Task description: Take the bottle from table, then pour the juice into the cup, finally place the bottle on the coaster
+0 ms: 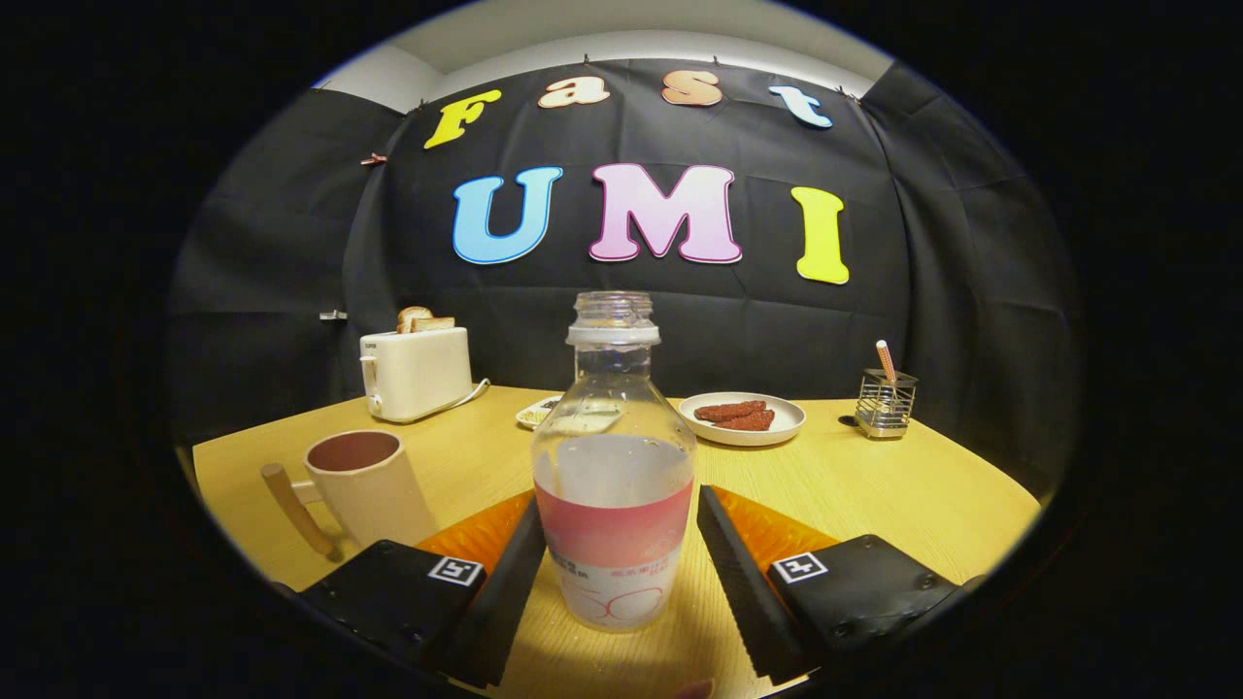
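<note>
A clear plastic bottle (614, 466) with no cap stands upright on the wooden table (874, 485), a pink label around its lower half and pale juice inside up to just above the label. It sits between the fingertips of my gripper (619, 500), and both fingers press against its sides at label height. A beige cup (364, 481) with a wooden handle stands to the left of the bottle, just beyond the left finger, and looks empty.
A white toaster (416, 371) holding bread slices stands at the back left. Behind the bottle is a small dish (536, 413); to its right, a white plate (743, 419) with reddish food. A wire holder (886, 403) stands at the back right.
</note>
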A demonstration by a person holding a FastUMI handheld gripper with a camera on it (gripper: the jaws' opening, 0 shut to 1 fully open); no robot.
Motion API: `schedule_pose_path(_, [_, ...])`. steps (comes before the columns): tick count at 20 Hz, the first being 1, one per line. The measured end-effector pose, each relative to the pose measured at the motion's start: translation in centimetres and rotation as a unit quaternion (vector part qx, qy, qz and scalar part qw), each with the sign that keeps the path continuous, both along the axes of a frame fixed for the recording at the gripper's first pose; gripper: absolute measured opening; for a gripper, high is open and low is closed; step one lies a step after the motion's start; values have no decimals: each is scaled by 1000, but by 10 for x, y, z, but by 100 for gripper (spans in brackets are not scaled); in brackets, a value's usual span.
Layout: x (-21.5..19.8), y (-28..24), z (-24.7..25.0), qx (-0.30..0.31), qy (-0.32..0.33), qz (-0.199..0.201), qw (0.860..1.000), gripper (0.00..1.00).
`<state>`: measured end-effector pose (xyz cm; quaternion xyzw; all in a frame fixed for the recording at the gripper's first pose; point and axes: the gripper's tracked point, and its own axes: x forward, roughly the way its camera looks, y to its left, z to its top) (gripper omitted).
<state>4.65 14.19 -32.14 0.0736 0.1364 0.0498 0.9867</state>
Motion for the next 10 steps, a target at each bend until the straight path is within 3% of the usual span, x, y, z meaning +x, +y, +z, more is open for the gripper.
schedule_pose_path(3, [5,-3,0,-3,9,-17,1000,77])
schedule_pose_path(10, [3,-11,50,-34,8,-30,999,74])
